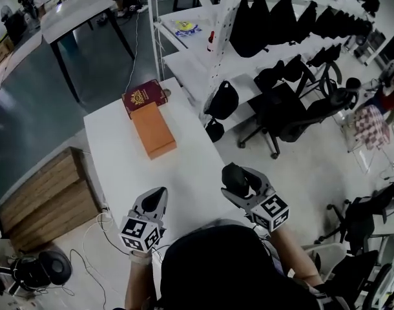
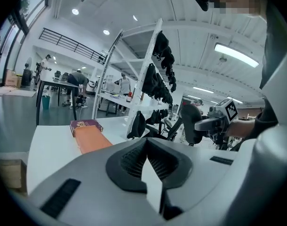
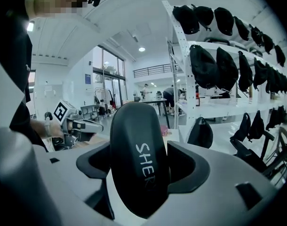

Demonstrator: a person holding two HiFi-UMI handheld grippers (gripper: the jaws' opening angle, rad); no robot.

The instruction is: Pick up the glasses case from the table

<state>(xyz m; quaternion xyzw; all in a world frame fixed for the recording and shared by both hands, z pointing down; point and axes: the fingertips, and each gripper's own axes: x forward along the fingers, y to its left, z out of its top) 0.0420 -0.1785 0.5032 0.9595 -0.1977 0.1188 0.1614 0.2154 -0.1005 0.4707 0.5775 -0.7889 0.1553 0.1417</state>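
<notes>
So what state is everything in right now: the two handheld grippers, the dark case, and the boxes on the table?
Black oval hard-shell glasses case: closed, gripped.
Right gripper: shut on the glasses case.
Left gripper: shut, holding nothing.
Flat orange box: closed, lying on the white table.
Maroon box with gold crest: closed, flat at the orange box's far end.

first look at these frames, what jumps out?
The black glasses case, clamped upright in the right gripper by the near right edge of the white table, apparently lifted off it. Next comes the orange box lying mid-table, with a maroon box at its far end. The left gripper hangs shut and empty over the near end.
</notes>
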